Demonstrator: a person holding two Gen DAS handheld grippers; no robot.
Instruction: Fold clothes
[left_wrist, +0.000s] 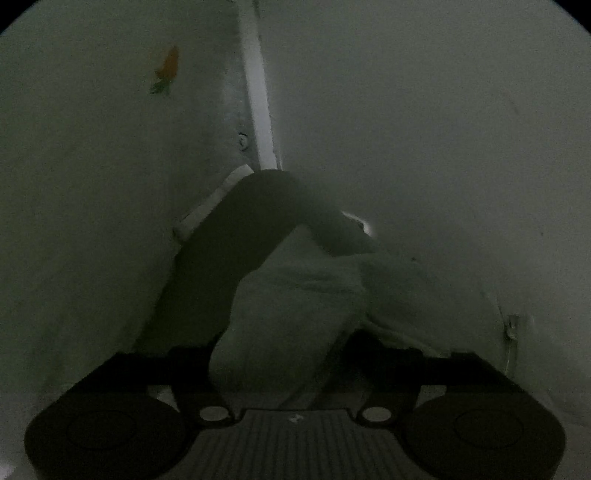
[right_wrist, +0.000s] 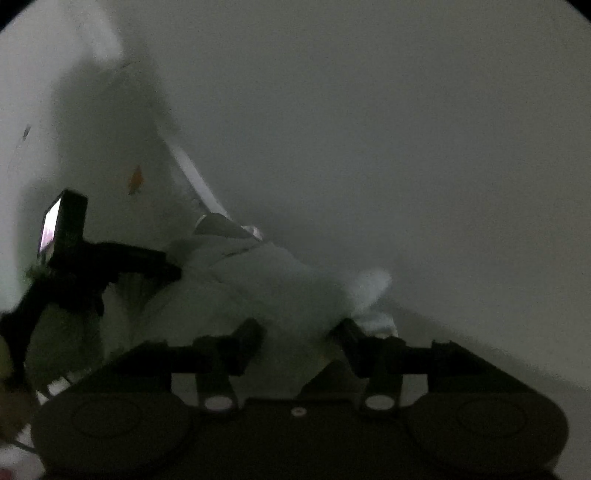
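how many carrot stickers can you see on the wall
1. One orange carrot sticker sits on the left wall, left of the white corner strip; the right wrist view shows the same sticker. The images are dim, so others may be hidden.

We see one pale garment (right_wrist: 280, 291), white or light grey in dim light, bunched and wrinkled on a white surface; a dark strip (left_wrist: 236, 236) arches over it. Garment type unclear to us.

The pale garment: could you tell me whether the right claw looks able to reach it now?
Probably yes: the pale garment is bunched between the right claw's fingers, nothing intervening, though dimness hides actual contact.
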